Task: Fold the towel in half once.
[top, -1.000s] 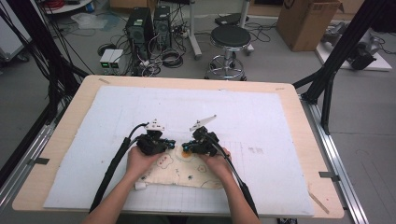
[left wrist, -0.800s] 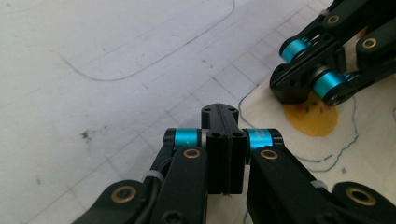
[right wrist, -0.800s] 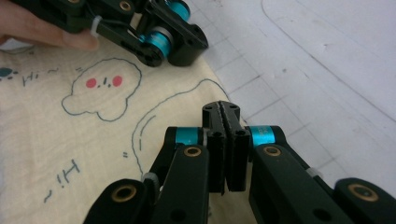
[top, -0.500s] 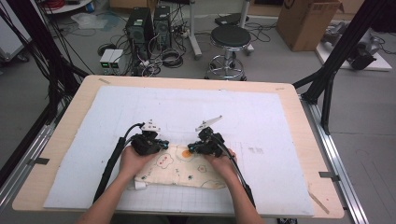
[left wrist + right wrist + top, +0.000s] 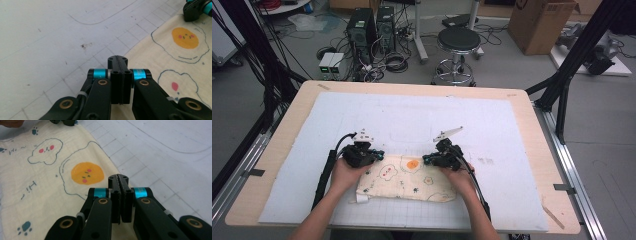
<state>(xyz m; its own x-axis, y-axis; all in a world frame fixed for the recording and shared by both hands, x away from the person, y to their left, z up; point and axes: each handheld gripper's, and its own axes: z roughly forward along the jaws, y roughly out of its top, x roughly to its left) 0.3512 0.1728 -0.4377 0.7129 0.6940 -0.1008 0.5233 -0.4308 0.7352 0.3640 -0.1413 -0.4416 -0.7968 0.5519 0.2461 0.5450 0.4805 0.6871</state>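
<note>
- cream cotton cloth printed with fried eggs and paw marks [image 5: 404,178] lies flat on the white gridded mat [image 5: 412,115], near its front edge
- left gripper [image 5: 118,60] clenched at the cloth's far-left edge, pinch unclear
- right gripper [image 5: 118,179] clenched at its far-right edge, same
- folding looks barely begun; all folds left

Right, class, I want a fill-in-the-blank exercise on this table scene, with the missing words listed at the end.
1. The cream cloth lies on a white gridded ____.
2. The large yolk printed on the cloth is coloured ____.
3. The jaws of the left gripper are ____.
4. On the floor beyond the table stands a round black ____.

Missing words: mat; orange; shut; stool
</note>
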